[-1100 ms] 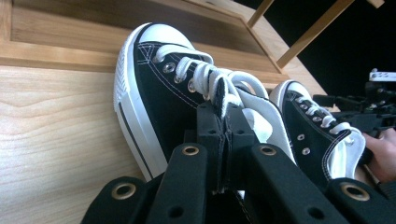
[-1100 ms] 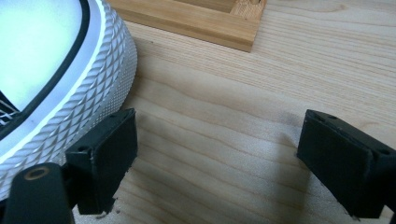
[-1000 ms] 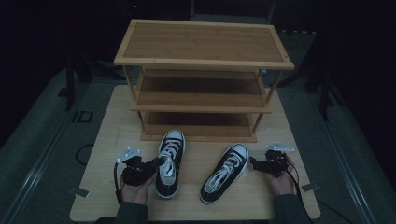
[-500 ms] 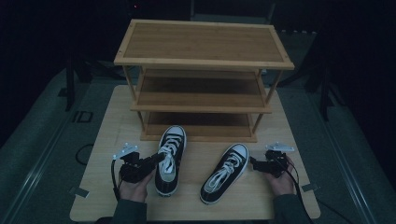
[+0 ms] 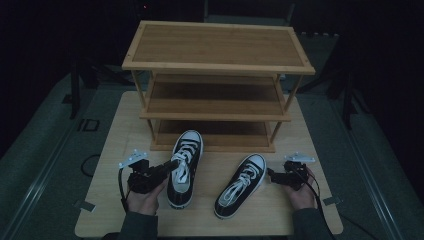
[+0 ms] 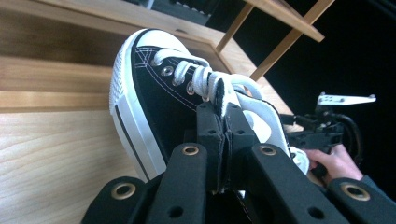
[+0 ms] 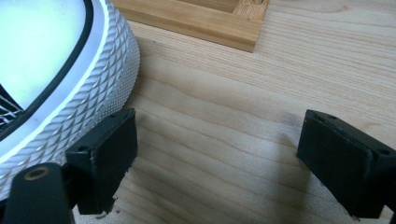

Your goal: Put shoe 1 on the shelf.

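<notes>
We are pinching the left shoe's (image 5: 184, 167) canvas side with our left gripper (image 6: 223, 116), at six o'clock from the bamboo rack (image 5: 215, 80). Our right gripper (image 7: 215, 158) is gaping beside the right shoe's (image 5: 240, 185) ribbed rubber toe.

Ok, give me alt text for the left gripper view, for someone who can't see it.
The left gripper, its black jaws shut, pinches the upper edge of a black-and-white sneaker beside its white laces. Behind the shoe are the wooden board and the lower boards of a wooden shoe rack. At right, farther off, a hand holds the other gripper.
</notes>
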`<action>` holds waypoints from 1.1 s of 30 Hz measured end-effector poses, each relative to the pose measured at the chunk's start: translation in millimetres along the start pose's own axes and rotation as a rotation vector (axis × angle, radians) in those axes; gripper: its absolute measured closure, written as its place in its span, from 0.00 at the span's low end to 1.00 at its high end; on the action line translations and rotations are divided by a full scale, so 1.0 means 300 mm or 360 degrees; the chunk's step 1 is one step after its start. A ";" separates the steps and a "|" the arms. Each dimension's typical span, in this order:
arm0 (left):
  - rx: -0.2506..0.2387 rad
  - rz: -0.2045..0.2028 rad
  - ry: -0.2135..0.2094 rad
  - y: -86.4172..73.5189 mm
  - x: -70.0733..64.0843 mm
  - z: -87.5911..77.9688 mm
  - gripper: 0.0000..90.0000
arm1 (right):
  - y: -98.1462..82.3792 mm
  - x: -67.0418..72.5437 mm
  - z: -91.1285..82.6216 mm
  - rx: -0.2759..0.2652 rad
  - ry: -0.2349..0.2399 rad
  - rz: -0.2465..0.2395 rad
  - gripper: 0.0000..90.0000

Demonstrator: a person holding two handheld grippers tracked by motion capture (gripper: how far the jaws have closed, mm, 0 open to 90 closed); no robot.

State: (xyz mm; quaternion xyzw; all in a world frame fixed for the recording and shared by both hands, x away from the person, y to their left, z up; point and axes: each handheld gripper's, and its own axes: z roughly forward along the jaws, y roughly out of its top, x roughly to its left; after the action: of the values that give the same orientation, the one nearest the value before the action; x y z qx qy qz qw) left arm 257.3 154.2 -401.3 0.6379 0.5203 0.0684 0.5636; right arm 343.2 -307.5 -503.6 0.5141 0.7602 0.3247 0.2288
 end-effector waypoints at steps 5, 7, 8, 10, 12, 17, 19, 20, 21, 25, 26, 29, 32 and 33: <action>-0.0015 0.0009 -0.0032 0.017 -0.017 -0.014 0.98 | 0.000 0.000 0.000 0.0000 0.0001 -0.0001 0.13; -0.0023 0.0010 -0.0049 0.025 -0.025 -0.021 0.98 | 0.000 0.000 0.000 0.0000 0.0001 -0.0001 0.13; -0.0028 0.0012 -0.0052 0.028 -0.028 -0.024 0.98 | 0.000 0.000 0.000 0.0000 0.0001 -0.0001 0.13; -0.0030 0.0021 -0.0067 0.035 -0.034 -0.030 0.98 | 0.000 0.000 0.000 0.0000 0.0001 -0.0002 0.13; -0.0032 0.0023 -0.0080 0.042 -0.040 -0.036 0.98 | 0.000 0.000 0.000 0.0000 0.0002 -0.0001 0.13; -0.0040 0.0027 -0.0103 0.054 -0.050 -0.048 0.98 | 0.000 0.000 0.000 0.0000 0.0002 -0.0002 0.13; -0.0047 0.0022 -0.0113 0.058 -0.055 -0.053 0.98 | 0.000 0.000 0.000 0.0000 0.0002 -0.0002 0.13; -0.0047 0.0021 -0.0119 0.059 -0.056 -0.057 0.98 | 0.000 0.000 0.000 0.0000 0.0002 -0.0002 0.13; -0.0052 0.0020 -0.0127 0.061 -0.059 -0.060 0.98 | 0.000 0.000 0.000 0.0000 0.0002 -0.0002 0.13; -0.0059 0.0019 -0.0152 0.070 -0.069 -0.072 0.98 | 0.000 0.000 0.000 0.0000 0.0002 -0.0002 0.13; -0.0062 0.0023 -0.0162 0.074 -0.071 -0.075 0.98 | 0.000 0.000 0.000 0.0000 0.0002 -0.0002 0.13; -0.0070 0.0014 -0.0193 0.084 -0.078 -0.086 0.98 | 0.000 0.000 0.000 0.0000 0.0002 -0.0002 0.13; -0.0083 0.0019 -0.0210 0.096 -0.089 -0.097 0.98 | 0.000 0.000 0.000 0.0000 0.0002 -0.0002 0.13; -0.0088 0.0024 -0.0217 0.102 -0.094 -0.101 0.98 | 0.000 0.000 0.000 0.0000 0.0002 -0.0002 0.13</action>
State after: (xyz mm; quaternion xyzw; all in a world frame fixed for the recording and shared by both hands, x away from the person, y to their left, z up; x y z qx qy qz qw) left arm 242.3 158.4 -352.2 0.6292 0.4737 0.0433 0.6146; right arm 343.1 -307.5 -503.6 0.5135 0.7607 0.3248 0.2285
